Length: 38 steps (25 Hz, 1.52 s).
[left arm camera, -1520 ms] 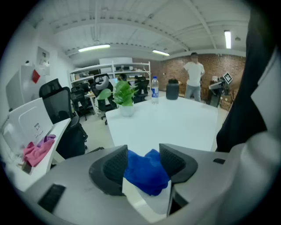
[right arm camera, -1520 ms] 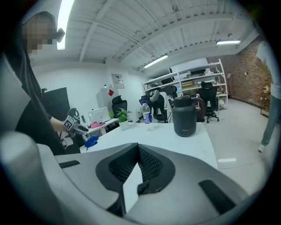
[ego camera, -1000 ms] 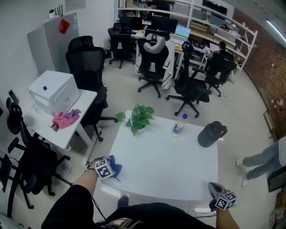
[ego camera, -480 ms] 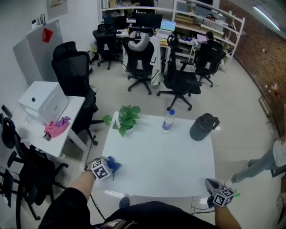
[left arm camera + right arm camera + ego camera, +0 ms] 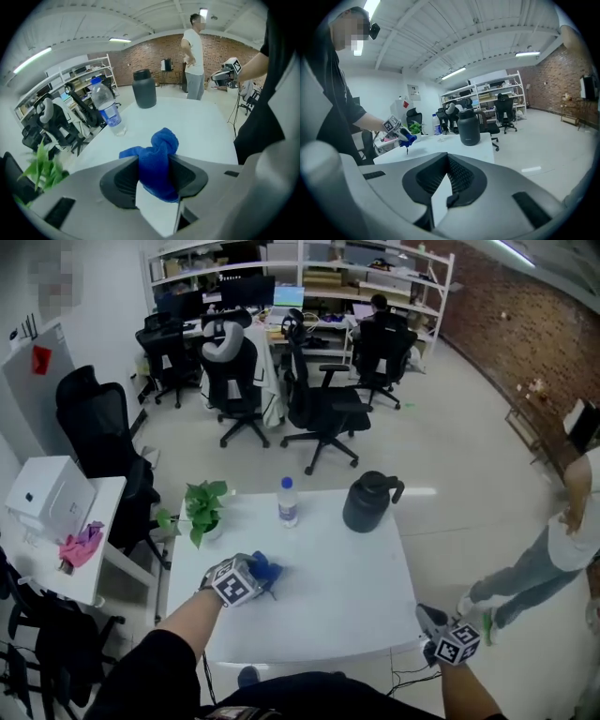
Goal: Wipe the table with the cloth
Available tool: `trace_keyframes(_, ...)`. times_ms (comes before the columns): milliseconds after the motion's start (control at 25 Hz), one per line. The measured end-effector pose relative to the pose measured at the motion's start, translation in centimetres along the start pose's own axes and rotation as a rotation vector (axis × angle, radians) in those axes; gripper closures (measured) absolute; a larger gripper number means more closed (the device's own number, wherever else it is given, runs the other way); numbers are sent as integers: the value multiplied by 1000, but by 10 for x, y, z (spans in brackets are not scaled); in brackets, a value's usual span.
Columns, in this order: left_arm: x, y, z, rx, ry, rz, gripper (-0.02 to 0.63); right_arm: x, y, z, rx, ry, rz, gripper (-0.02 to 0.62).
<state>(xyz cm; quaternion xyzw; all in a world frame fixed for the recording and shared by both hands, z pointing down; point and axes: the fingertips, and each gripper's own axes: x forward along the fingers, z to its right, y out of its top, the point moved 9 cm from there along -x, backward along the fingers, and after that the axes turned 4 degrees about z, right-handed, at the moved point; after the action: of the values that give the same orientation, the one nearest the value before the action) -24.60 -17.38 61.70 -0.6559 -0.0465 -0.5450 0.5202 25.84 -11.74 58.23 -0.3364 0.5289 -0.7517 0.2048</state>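
Empty right gripper (image 5: 447, 160), jaws together

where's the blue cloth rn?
Head view: blue cloth clamped in left gripper over the white table's left half, near the plant and water bottle.

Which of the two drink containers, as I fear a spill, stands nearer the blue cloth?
The clear water bottle with the blue cap; the dark jug stands farther right.

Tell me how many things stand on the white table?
3, along the far edge: a green leafy potted plant left, a clear plastic water bottle in the middle, a black handled jug right.
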Motion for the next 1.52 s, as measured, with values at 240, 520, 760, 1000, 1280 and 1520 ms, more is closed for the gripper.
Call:
trace_keyframes(240, 77, 100, 33, 84, -74, 9, 433, -49, 4, 66, -24, -101, 11, 581)
trace_keyframes(520, 149, 182, 75, 144, -130, -5, 433, -102, 11, 131, -67, -160, 3, 581)
trace_keyframes(760, 219, 246, 112, 123, -180, 3, 433, -142, -6, 157, -27, -164, -15, 581)
trace_keyframes(1000, 287, 292, 135, 155, -203, -23, 434, -178, -36, 174, -6, -183, -58, 581)
trace_keyframes(1280, 345, 308, 144, 105, -200, -95, 438, -207, -55, 184, 55, -210, -88, 581)
trace_keyframes(1520, 351, 314, 148, 118, -195, -112, 449, -216, -67, 191, 69, -209, -100, 581)
